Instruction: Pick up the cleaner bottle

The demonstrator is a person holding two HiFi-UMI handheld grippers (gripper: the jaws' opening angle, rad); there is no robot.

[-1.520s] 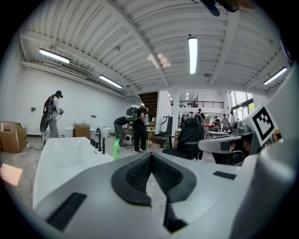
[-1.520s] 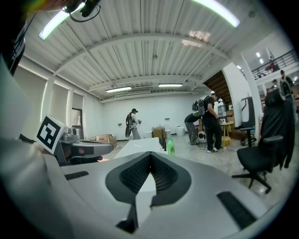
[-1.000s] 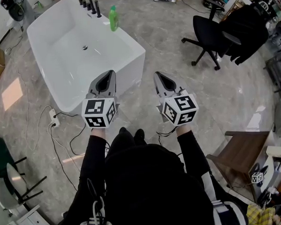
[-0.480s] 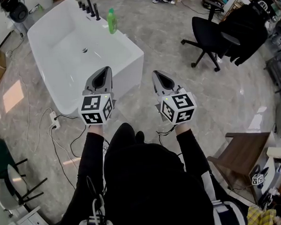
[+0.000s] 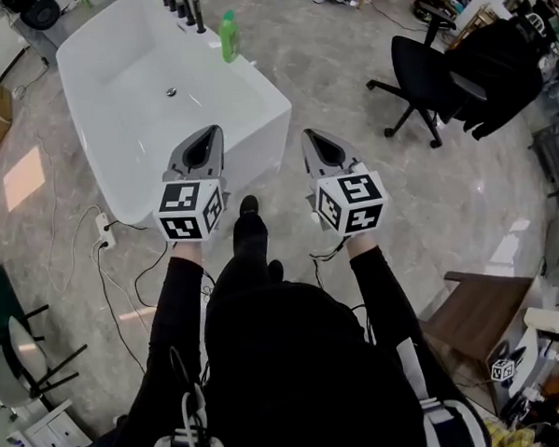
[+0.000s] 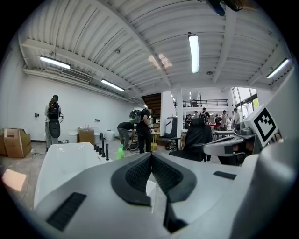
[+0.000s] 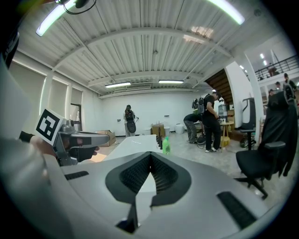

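Cleaner bottle (image 5: 229,35) is standing on the bathtub (image 5: 258,140) rim, well ahead of the left gripper (image 5: 212,131) and right gripper (image 5: 310,133), both holding fingers pressed together.

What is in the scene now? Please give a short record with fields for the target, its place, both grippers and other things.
target: green bottle, upright
place: on the tub rim, beside the black taps
left gripper: shut, empty, far from the bottle
right gripper: shut, empty, far from the bottle
other: black chair on the floor, to the right
task: bottle not yet picked up
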